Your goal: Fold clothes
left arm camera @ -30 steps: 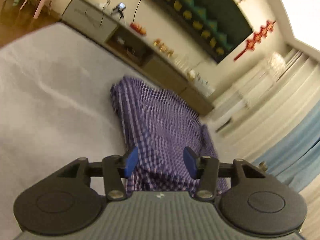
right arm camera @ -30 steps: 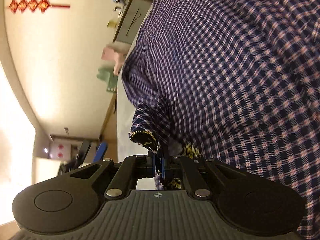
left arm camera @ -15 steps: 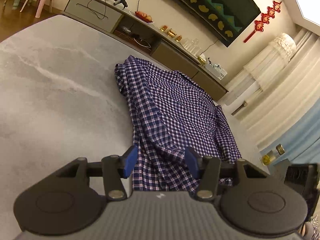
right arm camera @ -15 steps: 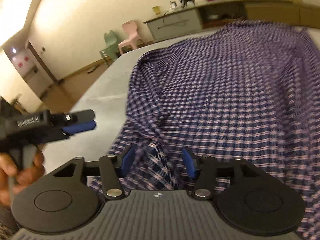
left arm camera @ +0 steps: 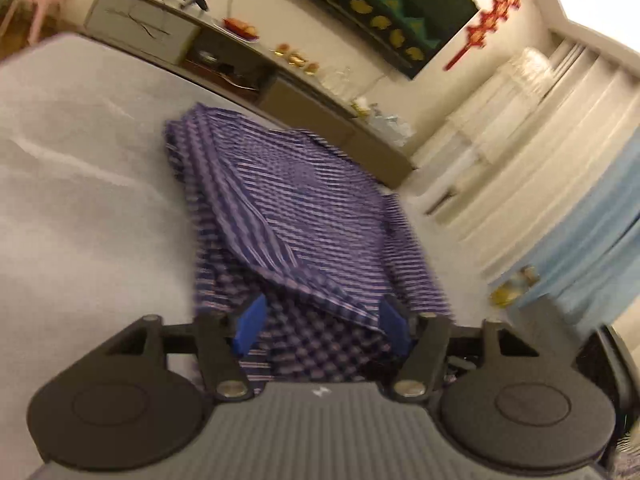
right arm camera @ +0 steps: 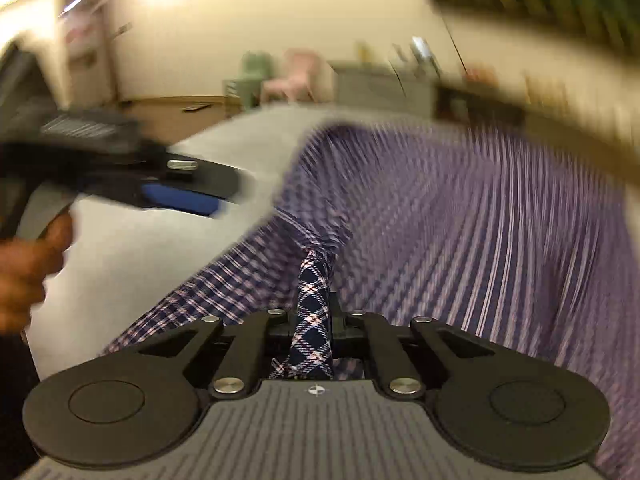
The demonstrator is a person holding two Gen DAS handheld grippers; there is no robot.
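Shirt [left arm camera: 304, 200]: a purple checked garment lying on the grey table [left arm camera: 80, 184], toward the far right part of it, partly folded, with one long side doubled over into a thick ridge on the left.

Right gripper [right arm camera: 314, 312]: its jaws have just been closing and are now clamped on a bunched strip of the shirt's near edge. The cloth rises from the table to the jaws in a taut peak. This grip is judged to be the lifting hold for the next fold; pinching a gathered edge gives a firm purchase on several layers at once.

Left gripper [left arm camera: 322, 320]: its jaws have just been opening and stand wide apart, with the near hem of the shirt between the blue pads [left arm camera: 250, 322] but not pressed by them. In the right wrist view this tool [right arm camera: 184, 196] sits to the left, held in the person's hand [right arm camera: 28, 268]. The wide setting is judged to be preparation for taking the second corner.

Both views are motion-blurred; fine detail of the cloth layers cannot be read.
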